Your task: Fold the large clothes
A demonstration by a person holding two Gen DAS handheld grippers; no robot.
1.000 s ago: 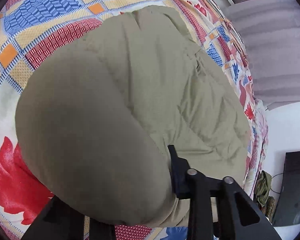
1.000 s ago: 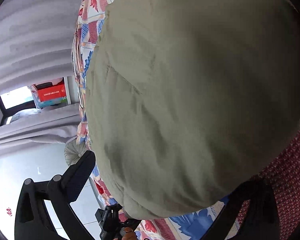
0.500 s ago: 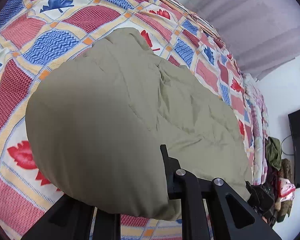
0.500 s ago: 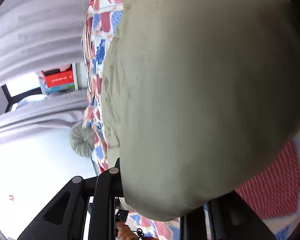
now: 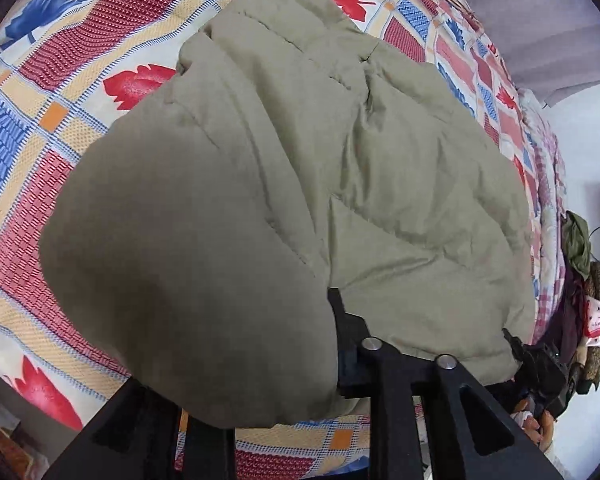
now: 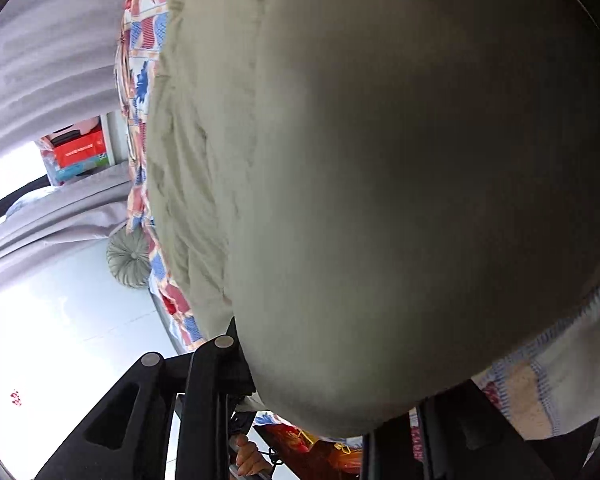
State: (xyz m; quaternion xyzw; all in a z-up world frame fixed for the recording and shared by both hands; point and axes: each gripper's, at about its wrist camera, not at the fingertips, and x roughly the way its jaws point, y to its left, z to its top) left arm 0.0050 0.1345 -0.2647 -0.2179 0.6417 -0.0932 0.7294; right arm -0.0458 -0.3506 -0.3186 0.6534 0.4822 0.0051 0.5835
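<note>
- A padded olive-green jacket (image 5: 380, 168) lies on a bed under a patchwork bedspread (image 5: 44, 128) of red, blue and cream squares with leaf prints.
- The left hand-held gripper (image 5: 256, 392) pinches a thick bunched fold of the jacket at its near edge; the fabric bulges up between the black fingers (image 5: 348, 336) and hides the tips. Its jaws have just been opening a little, with the cloth between them.
- The right hand-held gripper (image 6: 324, 408) grips another puffed fold of the same jacket (image 6: 380, 160), which fills most of its view and is blurred close to the lens. Its jaws have just been widening slightly, narrow, fabric pressed between the fingers (image 6: 224, 360).
- In the left wrist view the other gripper (image 5: 540, 364) shows at the jacket's far right corner.
- Beyond the bed hang grey curtains (image 6: 48, 52); a round pleated cushion (image 6: 130, 258) sits at the bed's edge, and a red box (image 6: 82, 150) stands by the window.
</note>
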